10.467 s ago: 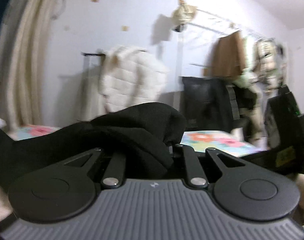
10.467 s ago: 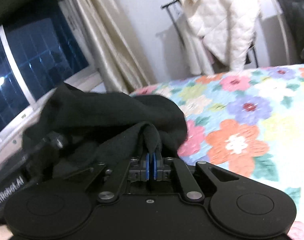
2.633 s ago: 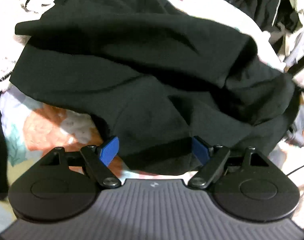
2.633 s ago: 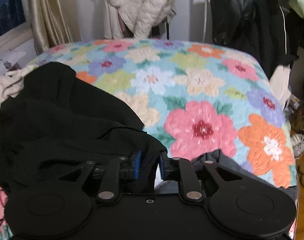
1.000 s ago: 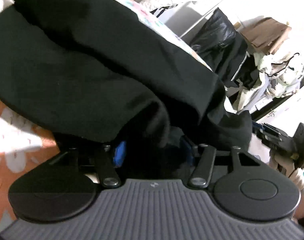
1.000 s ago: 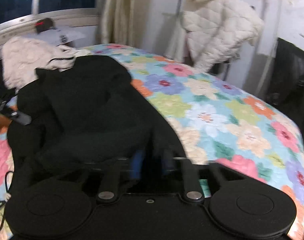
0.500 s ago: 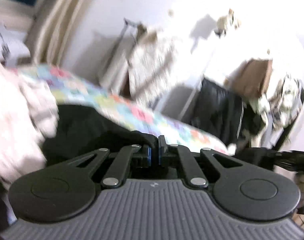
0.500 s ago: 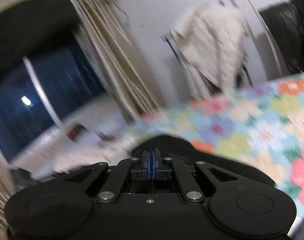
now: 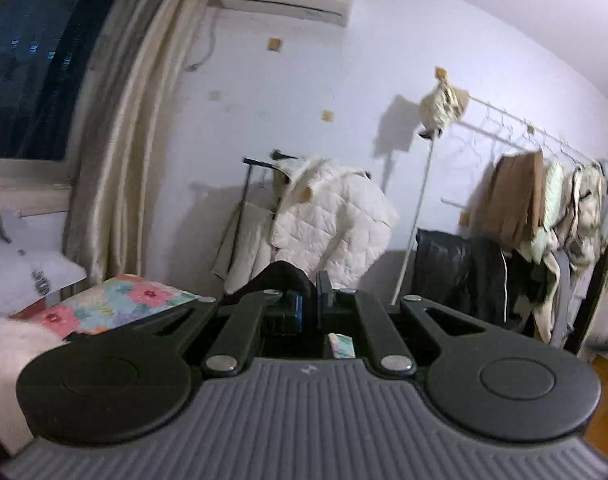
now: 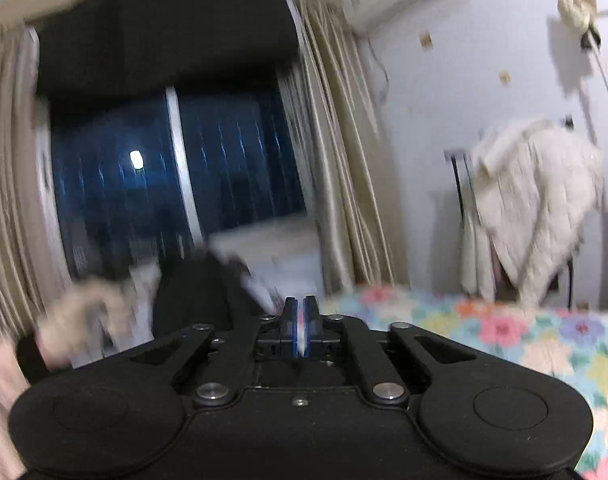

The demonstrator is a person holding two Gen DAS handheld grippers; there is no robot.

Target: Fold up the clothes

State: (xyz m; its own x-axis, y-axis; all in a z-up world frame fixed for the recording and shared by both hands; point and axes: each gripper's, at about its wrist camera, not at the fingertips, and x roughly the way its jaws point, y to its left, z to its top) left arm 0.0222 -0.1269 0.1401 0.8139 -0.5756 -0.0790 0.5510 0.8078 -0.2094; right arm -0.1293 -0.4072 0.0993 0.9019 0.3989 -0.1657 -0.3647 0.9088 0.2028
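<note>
Held up level, my left gripper faces the far wall, its blue pads nearly together. A bunch of the black garment bulges up against the left pad; the rest hangs hidden below the gripper body. In the blurred right wrist view my right gripper points at the window with its pads almost touching. A dark fold of the black garment rises just left of its fingers. Both grippers are raised above the floral quilt.
The floral bed lies below, with a pale fluffy garment at its left end. A white quilted coat hangs on a stand by the wall. A loaded clothes rack stands at the right; window and curtains at the left.
Both grippers closed on the black garment about a second ago and have swung up off the bed. They now face the wall and window, still moving on the right.
</note>
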